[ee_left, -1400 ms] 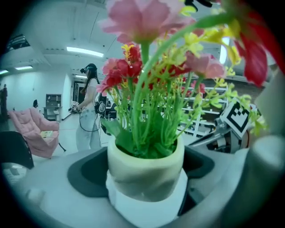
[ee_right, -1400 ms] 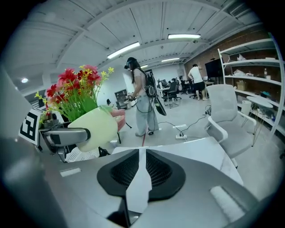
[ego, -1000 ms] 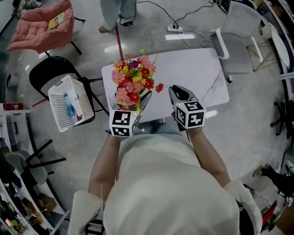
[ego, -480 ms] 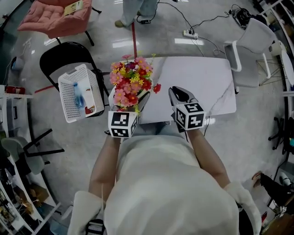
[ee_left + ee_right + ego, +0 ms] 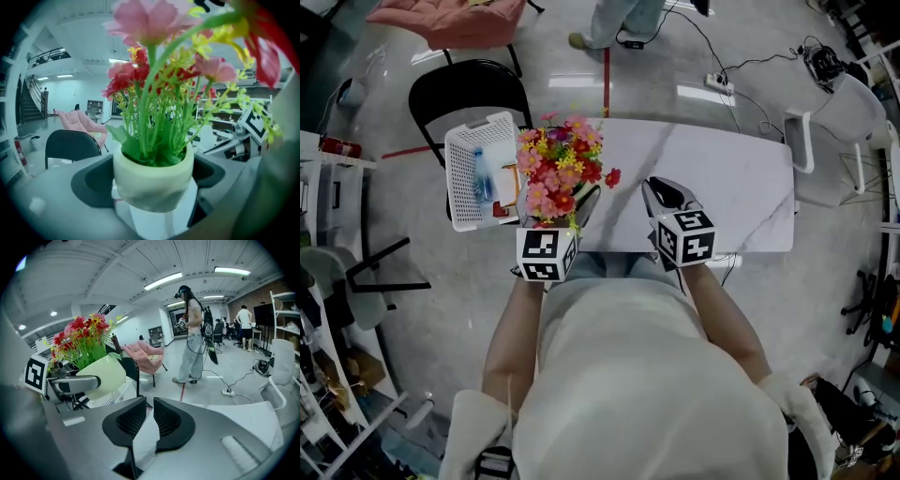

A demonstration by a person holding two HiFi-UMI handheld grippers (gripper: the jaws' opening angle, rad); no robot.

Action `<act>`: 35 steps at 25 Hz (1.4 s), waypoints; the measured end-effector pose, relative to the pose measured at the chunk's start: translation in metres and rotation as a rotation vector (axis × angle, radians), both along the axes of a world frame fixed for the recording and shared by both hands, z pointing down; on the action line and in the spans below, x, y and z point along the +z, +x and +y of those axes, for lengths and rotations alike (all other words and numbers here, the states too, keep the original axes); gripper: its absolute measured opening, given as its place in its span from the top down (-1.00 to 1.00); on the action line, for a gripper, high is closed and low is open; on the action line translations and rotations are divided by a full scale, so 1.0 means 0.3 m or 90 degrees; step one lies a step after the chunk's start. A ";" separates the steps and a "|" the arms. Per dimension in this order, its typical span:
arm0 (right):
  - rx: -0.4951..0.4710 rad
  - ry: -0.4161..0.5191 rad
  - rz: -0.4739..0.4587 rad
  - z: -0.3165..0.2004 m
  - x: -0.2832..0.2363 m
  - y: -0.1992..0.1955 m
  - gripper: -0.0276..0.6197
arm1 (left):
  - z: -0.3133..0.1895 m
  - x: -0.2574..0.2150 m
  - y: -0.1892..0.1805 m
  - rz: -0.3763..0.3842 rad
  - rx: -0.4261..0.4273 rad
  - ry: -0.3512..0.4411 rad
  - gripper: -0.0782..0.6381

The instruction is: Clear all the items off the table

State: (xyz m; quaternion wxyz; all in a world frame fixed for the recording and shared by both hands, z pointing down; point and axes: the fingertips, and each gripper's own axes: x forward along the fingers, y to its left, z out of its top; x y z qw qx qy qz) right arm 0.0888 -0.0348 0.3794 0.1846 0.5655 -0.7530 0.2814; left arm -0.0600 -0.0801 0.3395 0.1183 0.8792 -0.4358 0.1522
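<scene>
A pale green pot of red, pink and yellow artificial flowers [image 5: 557, 171] hangs off the table's left end, with my left gripper [image 5: 560, 212] shut on it. In the left gripper view the pot [image 5: 153, 180] fills the gap between the two dark jaws, and its blooms hide most of the room. My right gripper [image 5: 664, 198] hovers over the near edge of the white marble table [image 5: 722, 169]; its jaws stand almost together with nothing between them [image 5: 149, 416]. From the right gripper view the held pot [image 5: 100, 376] shows at left.
A white basket [image 5: 478, 139] holding a bottle [image 5: 482, 178] sits on a black chair [image 5: 469, 82] just left of the pot. Behind the table a person [image 5: 192, 333] stands. A power strip [image 5: 727, 82] and cables lie on the floor; a white chair [image 5: 830, 103] stands at right.
Both grippers have travelled leftwards along the table's near edge with the flower pot. The basket on the chair now lies right beside the flowers. Neither grip has changed.
</scene>
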 end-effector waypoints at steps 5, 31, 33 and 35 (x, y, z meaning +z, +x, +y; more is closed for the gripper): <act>-0.038 -0.005 0.001 -0.057 0.007 -0.129 0.77 | -0.040 0.023 -0.158 0.004 -0.049 -0.012 -0.61; -0.126 -0.053 0.008 -0.302 0.058 -0.612 0.78 | -0.358 0.215 -0.711 0.002 -0.199 -0.059 -0.61; -0.128 -0.059 0.006 -0.310 0.066 -0.643 0.78 | -0.381 0.249 -0.745 -0.002 -0.203 -0.066 -0.61; -0.128 -0.065 0.001 -0.319 0.077 -0.674 0.78 | -0.408 0.286 -0.779 -0.005 -0.209 -0.073 -0.61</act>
